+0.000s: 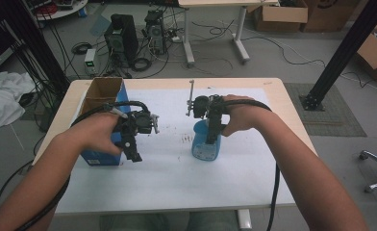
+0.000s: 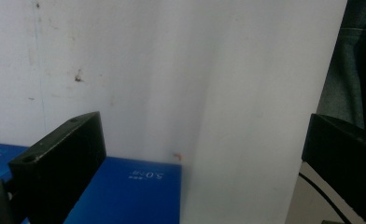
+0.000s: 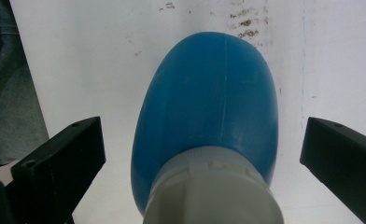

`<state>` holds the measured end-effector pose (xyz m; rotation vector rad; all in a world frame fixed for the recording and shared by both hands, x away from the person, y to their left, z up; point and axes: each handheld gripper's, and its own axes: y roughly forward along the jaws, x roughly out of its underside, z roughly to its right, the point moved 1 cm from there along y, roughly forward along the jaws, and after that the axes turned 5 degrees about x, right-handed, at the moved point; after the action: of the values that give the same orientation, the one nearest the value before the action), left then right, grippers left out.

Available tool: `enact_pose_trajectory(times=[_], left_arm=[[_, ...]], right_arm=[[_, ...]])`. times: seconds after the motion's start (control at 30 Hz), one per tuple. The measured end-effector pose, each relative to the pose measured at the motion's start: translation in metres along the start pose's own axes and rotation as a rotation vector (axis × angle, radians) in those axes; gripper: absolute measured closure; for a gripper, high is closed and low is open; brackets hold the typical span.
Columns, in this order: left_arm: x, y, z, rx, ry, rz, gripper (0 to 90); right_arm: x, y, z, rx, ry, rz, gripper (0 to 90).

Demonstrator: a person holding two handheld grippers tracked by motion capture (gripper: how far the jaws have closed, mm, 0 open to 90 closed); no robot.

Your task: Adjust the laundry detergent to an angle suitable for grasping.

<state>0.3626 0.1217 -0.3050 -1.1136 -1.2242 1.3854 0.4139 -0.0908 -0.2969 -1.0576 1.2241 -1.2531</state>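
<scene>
A blue plastic bottle (image 1: 203, 147) with a white neck (image 3: 214, 186) stands near the middle of the white sheet (image 1: 177, 178). My right gripper (image 1: 211, 138) hangs right over it, pointing down. In the right gripper view (image 3: 200, 130) the jaws are open wide, one on each side of the bottle (image 3: 209, 93), not touching it. An open-topped blue cardboard box (image 1: 100, 156) stands at the sheet's left edge. My left gripper (image 1: 133, 153) is held beside the box's right side, open, with bare sheet between its jaws (image 2: 200, 130). A corner of the box (image 2: 125, 191) lies under its left jaw.
The wooden table's rim (image 1: 282, 96) frames the sheet. A thin grey rod (image 1: 190, 96) stands up just left of the right gripper. Brown smudges (image 1: 184, 139) mark the sheet left of the bottle. On the floor beyond are computer towers (image 1: 121, 36), cables and cardboard boxes (image 1: 280, 17).
</scene>
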Motion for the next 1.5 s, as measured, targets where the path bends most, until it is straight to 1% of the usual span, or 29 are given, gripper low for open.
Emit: enact_pose_trajectory(times=[0.2, 0.27, 0.47, 0.77, 0.8, 0.83, 0.9, 1.1, 1.13, 1.37, 1.5], left_arm=[[-0.0022, 0.0027, -0.0004, 0.001, 0.006, -0.005, 0.1], [-0.0029, 0.0028, -0.0003, 0.003, 0.007, -0.004, 0.1], [-0.0039, 0.003, -0.0003, 0.002, 0.011, -0.002, 0.1], [-0.0022, 0.0035, -0.0005, 0.001, 0.006, -0.002, 0.1], [-0.0023, 0.0036, -0.0007, 0.003, 0.003, 0.001, 0.1], [-0.0025, 0.0037, -0.0006, 0.003, 0.002, 0.002, 0.1], [-0.0034, 0.0042, -0.0009, 0.003, 0.005, 0.0, 0.1], [-0.0065, 0.0043, -0.0005, 0.003, 0.011, -0.002, 0.1], [-0.0074, 0.004, -0.0004, 0.002, 0.014, -0.003, 0.1], [-0.0061, 0.0044, -0.0011, 0.003, 0.011, -0.003, 0.1], [-0.0051, 0.0053, -0.0013, 0.002, 0.007, -0.003, 0.1]], right_arm=[[0.0003, 0.0068, -0.0012, 0.008, 0.007, -0.013, 0.0], [0.0003, 0.0082, -0.0017, 0.005, 0.009, -0.008, 0.0], [-0.0005, 0.0097, -0.0016, 0.005, 0.016, -0.009, 2.7], [-0.0013, 0.0102, -0.002, 0.013, 0.024, -0.015, 9.5], [-0.0011, 0.0102, -0.0019, 0.013, 0.028, -0.016, 13.3], [-0.0011, 0.0103, -0.002, 0.016, 0.027, -0.016, 14.3], [-0.0011, 0.0103, -0.0023, 0.007, 0.026, -0.014, 14.8], [-0.0012, 0.0089, -0.0027, 0.018, 0.031, -0.018, 19.8], [-0.0005, 0.0075, -0.0023, 0.021, 0.037, -0.014, 23.6], [0.0024, 0.0064, -0.0017, 0.025, 0.05, -0.002, 24.7], [0.0022, 0.0072, -0.0016, 0.022, 0.053, -0.006, 25.0]])
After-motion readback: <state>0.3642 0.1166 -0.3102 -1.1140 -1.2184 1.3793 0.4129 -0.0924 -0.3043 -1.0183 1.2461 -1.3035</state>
